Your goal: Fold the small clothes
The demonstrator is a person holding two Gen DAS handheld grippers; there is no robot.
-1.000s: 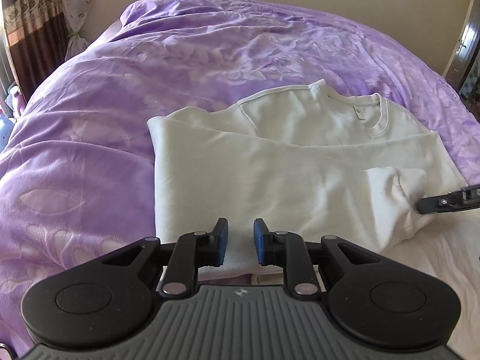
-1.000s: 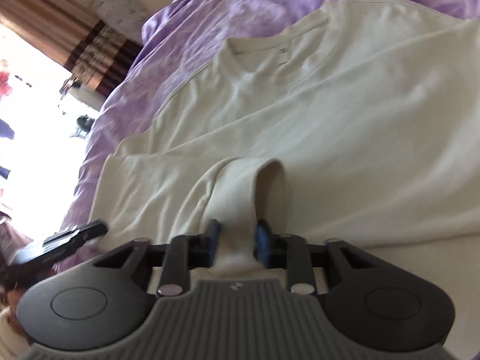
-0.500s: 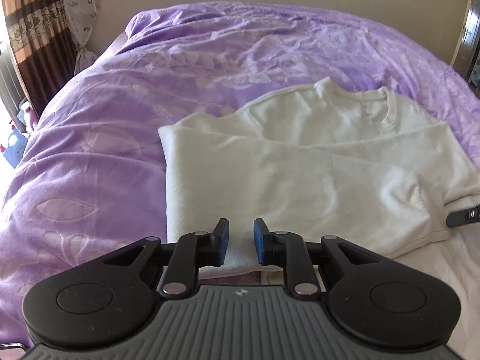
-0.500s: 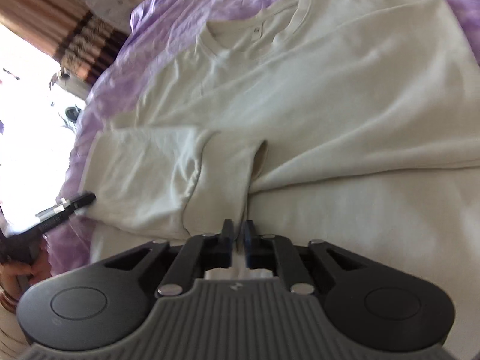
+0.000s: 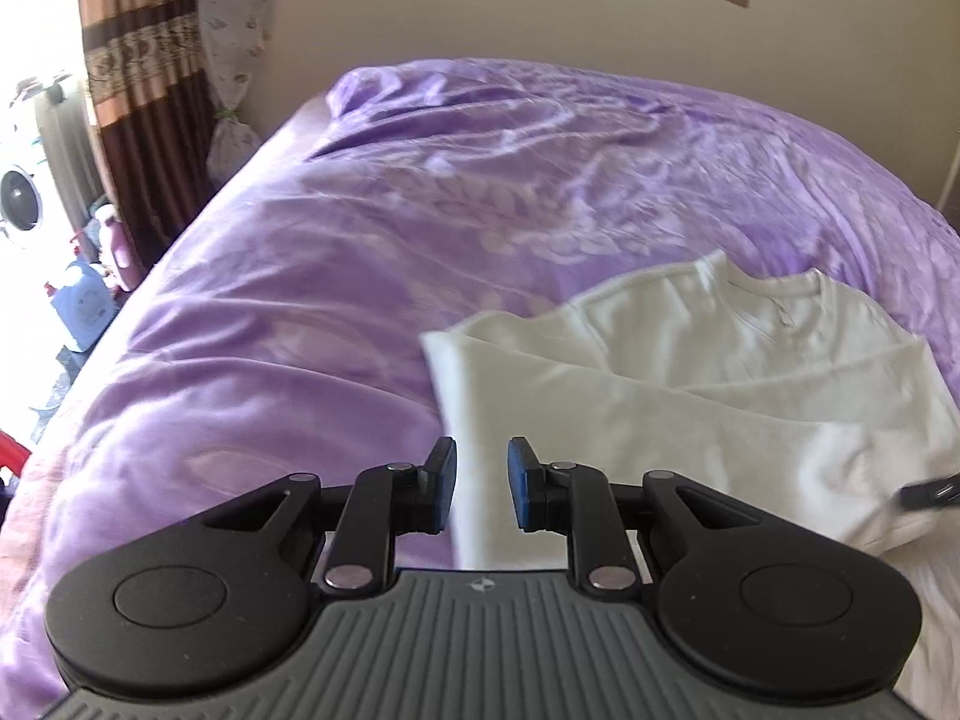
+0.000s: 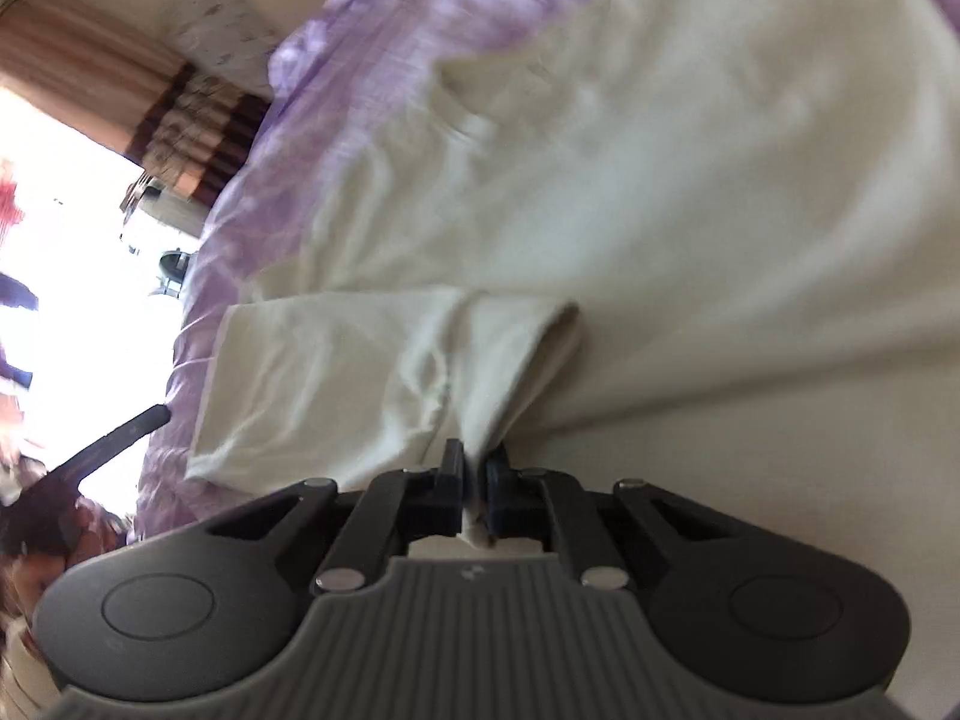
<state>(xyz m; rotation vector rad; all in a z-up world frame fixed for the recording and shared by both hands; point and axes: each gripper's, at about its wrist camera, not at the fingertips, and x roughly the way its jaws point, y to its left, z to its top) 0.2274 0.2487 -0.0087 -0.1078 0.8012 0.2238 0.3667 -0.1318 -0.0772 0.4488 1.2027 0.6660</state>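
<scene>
A cream long-sleeved shirt (image 5: 690,420) lies flat on the purple bedcover (image 5: 300,330), neckline toward the far side. One sleeve (image 6: 372,372) is folded across the body. My right gripper (image 6: 475,480) is shut on that sleeve's cuff, a tuck of cream cloth pinched between its pads. My left gripper (image 5: 482,489) hovers over the shirt's near left edge. Its blue pads stand apart and no cloth is pinched between them. One right finger (image 5: 930,489) shows at the right edge of the left wrist view. A left finger (image 6: 120,438) shows at the left of the right wrist view.
The bed runs back to a beige wall (image 5: 540,12). A brown patterned curtain (image 5: 138,90) hangs by a bright window at the left. Bottles and a blue container (image 5: 84,306) stand on the floor beside the bed. A person's hand (image 6: 36,510) holds the left gripper.
My left gripper has risen and drawn back, so the shirt now sits lower right in its view. My right gripper has closed tighter on the cuff.
</scene>
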